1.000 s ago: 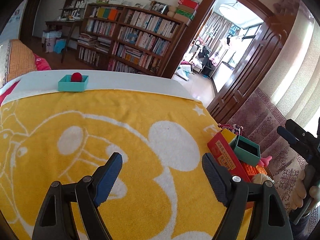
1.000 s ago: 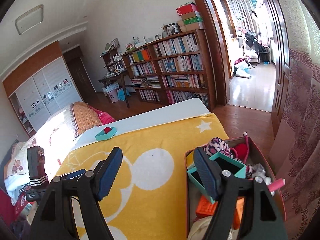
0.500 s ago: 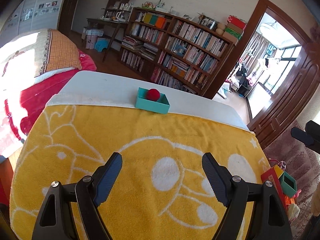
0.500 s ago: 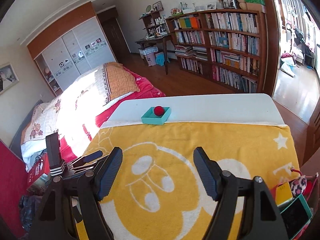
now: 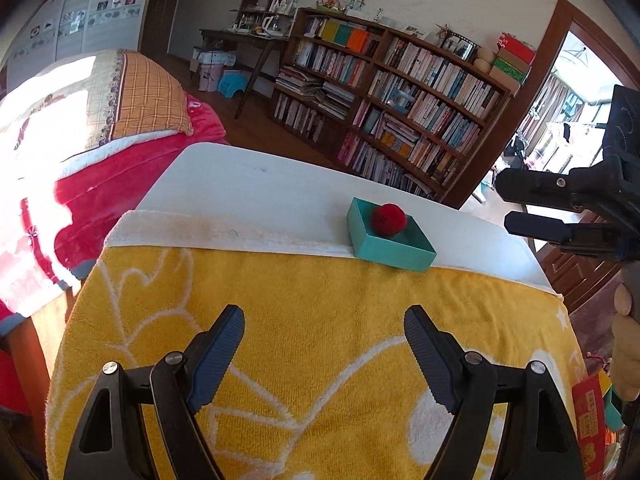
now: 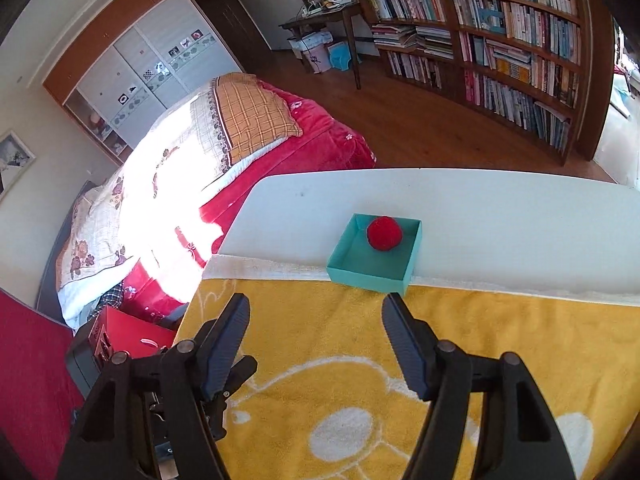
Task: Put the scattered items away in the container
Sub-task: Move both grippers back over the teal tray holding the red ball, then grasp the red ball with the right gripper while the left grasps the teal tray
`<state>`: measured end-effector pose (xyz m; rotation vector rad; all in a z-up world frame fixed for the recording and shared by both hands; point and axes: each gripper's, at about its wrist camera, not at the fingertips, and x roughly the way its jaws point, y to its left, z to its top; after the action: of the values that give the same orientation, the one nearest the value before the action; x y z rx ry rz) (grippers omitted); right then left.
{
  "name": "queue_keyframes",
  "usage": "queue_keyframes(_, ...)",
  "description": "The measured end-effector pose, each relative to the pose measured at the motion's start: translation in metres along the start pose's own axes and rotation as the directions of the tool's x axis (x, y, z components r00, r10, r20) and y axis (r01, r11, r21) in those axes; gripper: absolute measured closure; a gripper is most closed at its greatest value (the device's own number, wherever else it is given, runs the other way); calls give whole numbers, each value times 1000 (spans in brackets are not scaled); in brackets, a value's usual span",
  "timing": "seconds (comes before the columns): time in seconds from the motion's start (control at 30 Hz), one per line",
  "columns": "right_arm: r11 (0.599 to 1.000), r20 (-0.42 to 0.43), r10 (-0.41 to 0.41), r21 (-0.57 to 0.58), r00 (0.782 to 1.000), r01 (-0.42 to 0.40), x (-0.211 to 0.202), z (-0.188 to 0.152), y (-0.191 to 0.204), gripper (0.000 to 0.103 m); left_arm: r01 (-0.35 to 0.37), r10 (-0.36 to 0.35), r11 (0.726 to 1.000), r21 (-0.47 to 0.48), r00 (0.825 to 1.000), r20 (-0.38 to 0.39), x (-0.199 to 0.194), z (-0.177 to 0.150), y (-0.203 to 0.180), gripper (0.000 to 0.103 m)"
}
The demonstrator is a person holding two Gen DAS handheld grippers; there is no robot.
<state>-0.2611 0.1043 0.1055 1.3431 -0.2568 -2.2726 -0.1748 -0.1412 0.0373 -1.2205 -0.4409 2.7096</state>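
The yellow towel (image 5: pixel 320 360) is spread across the near part of the white table (image 6: pixel 480 200); at its far edge a teal box (image 6: pixel 374 256) is seen, a red pom-pom (image 6: pixel 384 233) resting inside. The pom-pom is judged light and soft, best pinched across its middle. The left gripper (image 5: pixel 324 354) is held wide and empty; the right gripper (image 6: pixel 316 340) is closing on nothing. Only the left view shows clutter (image 5: pixel 592 408) at the right edge.

Both grippers were black frames with silver screws. The left gripper (image 5: pixel 324 346) and right gripper (image 6: pixel 316 334) had ribbed dark-blue pads.
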Motion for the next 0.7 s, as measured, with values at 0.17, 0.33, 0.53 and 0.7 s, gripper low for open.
queue_keyframes(0.17,997,-38,-72,16,997,73,51,26,-11,32,-11,11,1000,29,1000,-2,20,11,1,19)
queue_keyframes(0.33,987,-65,-161,-29,985,160,89,41,-18,37,-8,8,999,44,1000,-6,37,17,-1,19)
queue_keyframes(0.53,974,-97,-222,-73,970,216,121,45,-27,43,-13,15,999,51,999,-28,56,16,-7,19)
queue_keyframes(0.7,973,-115,-230,-65,966,223,134,45,-35,66,-26,27,996,83,1000,-14,63,19,-21,0)
